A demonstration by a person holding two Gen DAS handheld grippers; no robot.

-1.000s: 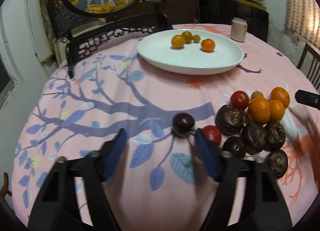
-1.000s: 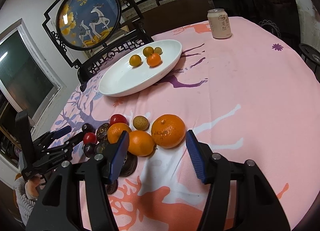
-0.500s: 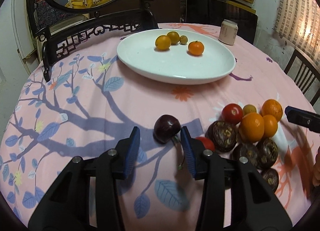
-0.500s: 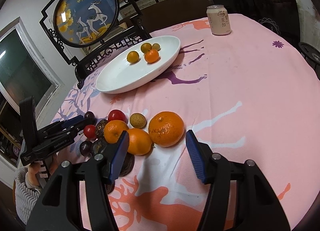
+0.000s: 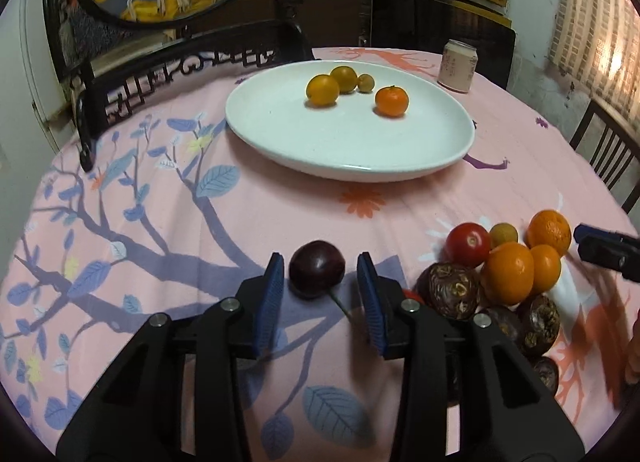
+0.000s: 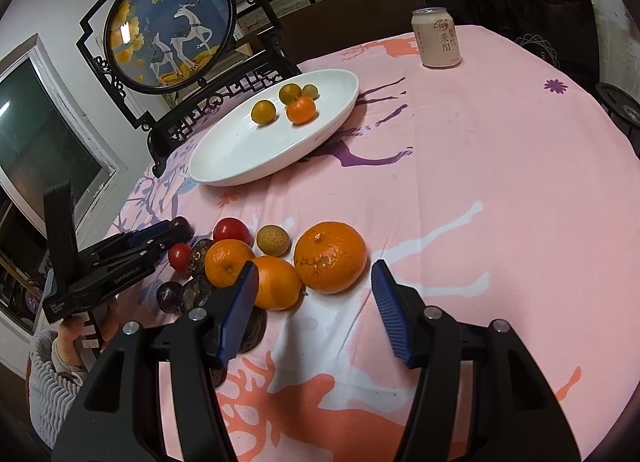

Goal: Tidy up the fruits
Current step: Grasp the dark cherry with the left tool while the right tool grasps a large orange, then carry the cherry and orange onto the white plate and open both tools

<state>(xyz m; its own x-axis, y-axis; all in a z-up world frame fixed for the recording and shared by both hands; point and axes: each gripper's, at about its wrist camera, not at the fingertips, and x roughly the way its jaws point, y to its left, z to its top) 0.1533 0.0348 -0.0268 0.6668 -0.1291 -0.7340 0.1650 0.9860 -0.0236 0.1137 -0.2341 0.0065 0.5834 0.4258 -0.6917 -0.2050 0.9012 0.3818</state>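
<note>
Though hidden elsewhere, cherry stem [image 5: 339,304] by left gripper [image 5: 320,274].

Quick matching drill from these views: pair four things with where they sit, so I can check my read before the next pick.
1 dark cherry
2 drink can
3 small orange
4 red tomato

A in the white plate
B in the loose fruit pile
C between the left gripper pads
D upright beyond the plate

Pairs: 1-C, 2-D, 3-A, 4-B
</note>
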